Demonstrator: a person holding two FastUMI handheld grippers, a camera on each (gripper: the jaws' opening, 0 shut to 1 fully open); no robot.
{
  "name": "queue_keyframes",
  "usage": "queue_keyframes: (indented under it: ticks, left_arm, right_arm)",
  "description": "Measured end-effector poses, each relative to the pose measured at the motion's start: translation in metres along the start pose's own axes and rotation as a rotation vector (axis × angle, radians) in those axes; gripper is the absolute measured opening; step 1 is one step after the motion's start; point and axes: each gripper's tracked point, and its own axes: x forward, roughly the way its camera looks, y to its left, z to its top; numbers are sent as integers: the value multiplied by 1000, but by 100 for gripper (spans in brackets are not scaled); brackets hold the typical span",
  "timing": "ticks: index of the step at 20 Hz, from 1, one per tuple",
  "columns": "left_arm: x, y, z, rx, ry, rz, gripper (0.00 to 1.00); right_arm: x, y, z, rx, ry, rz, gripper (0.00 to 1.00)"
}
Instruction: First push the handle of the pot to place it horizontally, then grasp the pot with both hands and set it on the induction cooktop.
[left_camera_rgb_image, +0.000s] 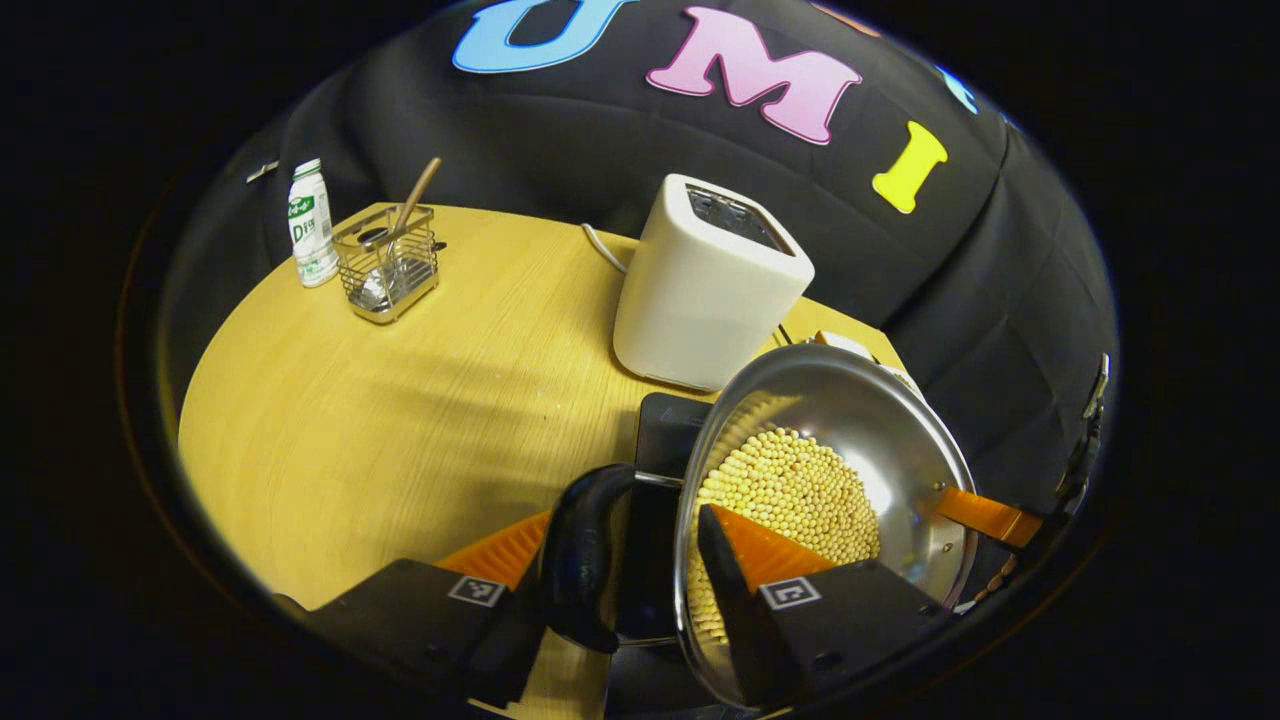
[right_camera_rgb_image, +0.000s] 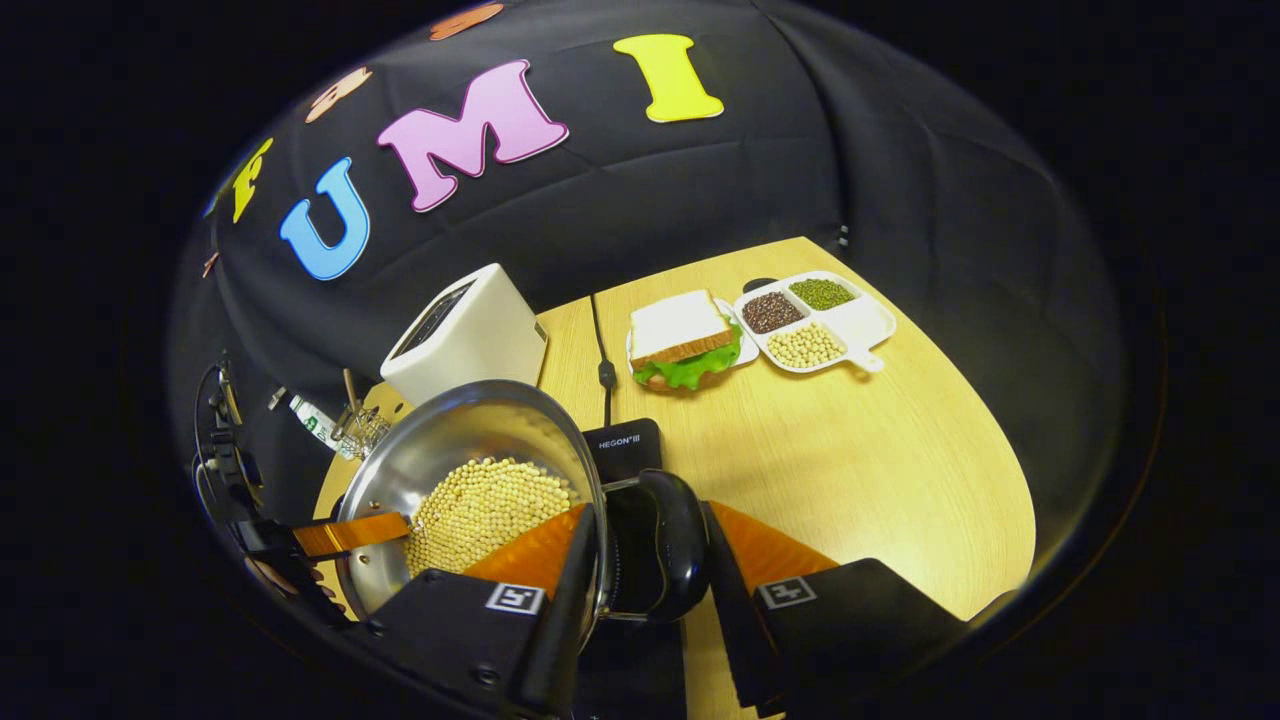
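Left gripper view, left tool clamped on the pot handle, right gripper view, right tool clamped on the opposite handle, soybeans inside, cooktop beneath.

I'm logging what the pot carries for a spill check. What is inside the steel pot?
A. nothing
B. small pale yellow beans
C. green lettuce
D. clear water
B: the pot holds a heap of small pale yellow beans against its shiny inner wall, seen again in the right gripper view.
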Motion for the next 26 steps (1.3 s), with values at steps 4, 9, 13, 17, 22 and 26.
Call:
queue_keyframes:
  ticks: [4, 9, 13, 17, 22, 26]
  left_arm:
    - [-26, -1, 7, 13, -38, -7, 96]
    - [-87, 6, 22, 79, -114, 6, 96]
    - [-153, 6, 46, 120, -221, 11, 96]
    - [-218, 4, 62, 132, -336, 3, 95]
    - [-287, 18, 58, 174, -464, 46, 95]
    - [-328, 17, 33, 270, -540, 93, 95]
  right_arm:
    - [-20, -2, 8, 7, -51, -35, 99]
    - [-75, 8, 30, -8, -173, -76, 99]
    - [-126, 25, 40, -47, -224, -92, 99]
    - [-188, 38, 61, -119, -340, -117, 99]
    - [-259, 62, 76, -110, -520, -99, 98]
    - [-288, 55, 56, -170, -594, -139, 99]
